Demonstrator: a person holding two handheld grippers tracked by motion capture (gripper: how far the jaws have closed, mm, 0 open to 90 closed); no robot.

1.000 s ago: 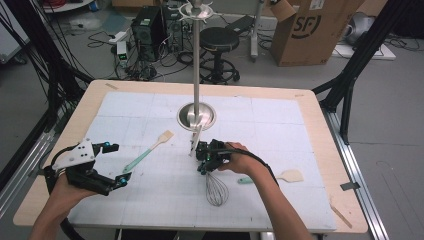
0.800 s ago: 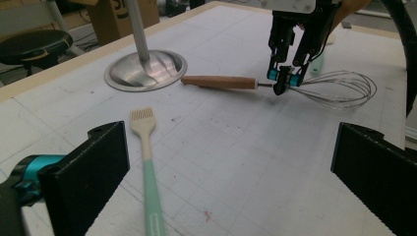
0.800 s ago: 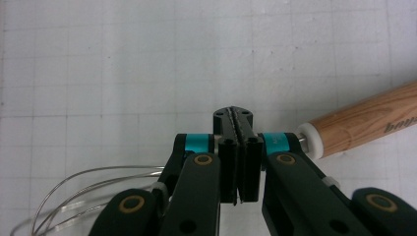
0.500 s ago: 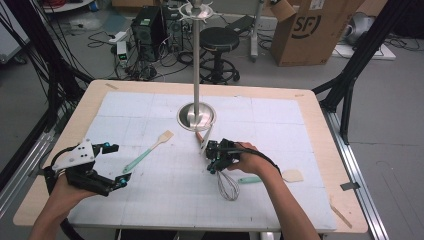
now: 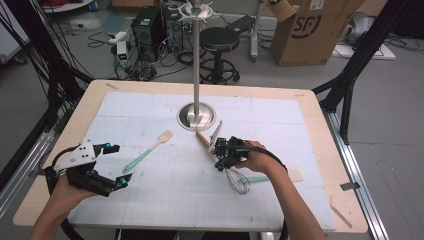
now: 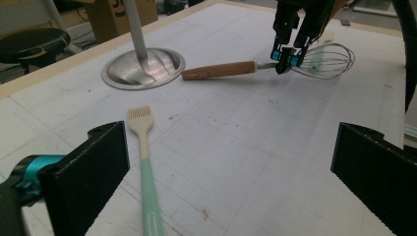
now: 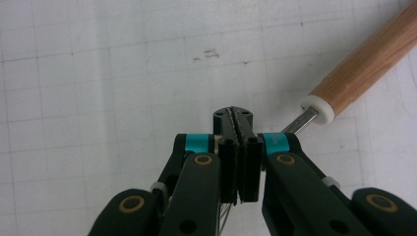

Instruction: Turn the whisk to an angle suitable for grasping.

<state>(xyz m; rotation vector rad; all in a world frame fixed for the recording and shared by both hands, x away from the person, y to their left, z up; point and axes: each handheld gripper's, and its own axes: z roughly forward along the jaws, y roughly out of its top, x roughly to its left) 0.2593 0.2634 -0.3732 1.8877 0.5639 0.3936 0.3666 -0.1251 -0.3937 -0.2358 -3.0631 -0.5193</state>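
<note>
White gridded mat [image 5: 165,195] covers the wooden table, with a tall metal stand [image 5: 196,117] near its middle. Right gripper [image 6: 285,61] is pinched tight on the thin metal neck of the whisk [image 6: 322,59] (probably to lift it by the wooden handle end). Left gripper [image 5: 107,165] waits spread wide beside the green brush [image 6: 145,162], holding nothing

Right tool [image 5: 218,156] grips the whisk [image 5: 235,177] (wooden handle toward the stand [image 5: 196,116]).

The cardboard box [image 5: 320,30] behind the table bears the letters "SF".
</note>
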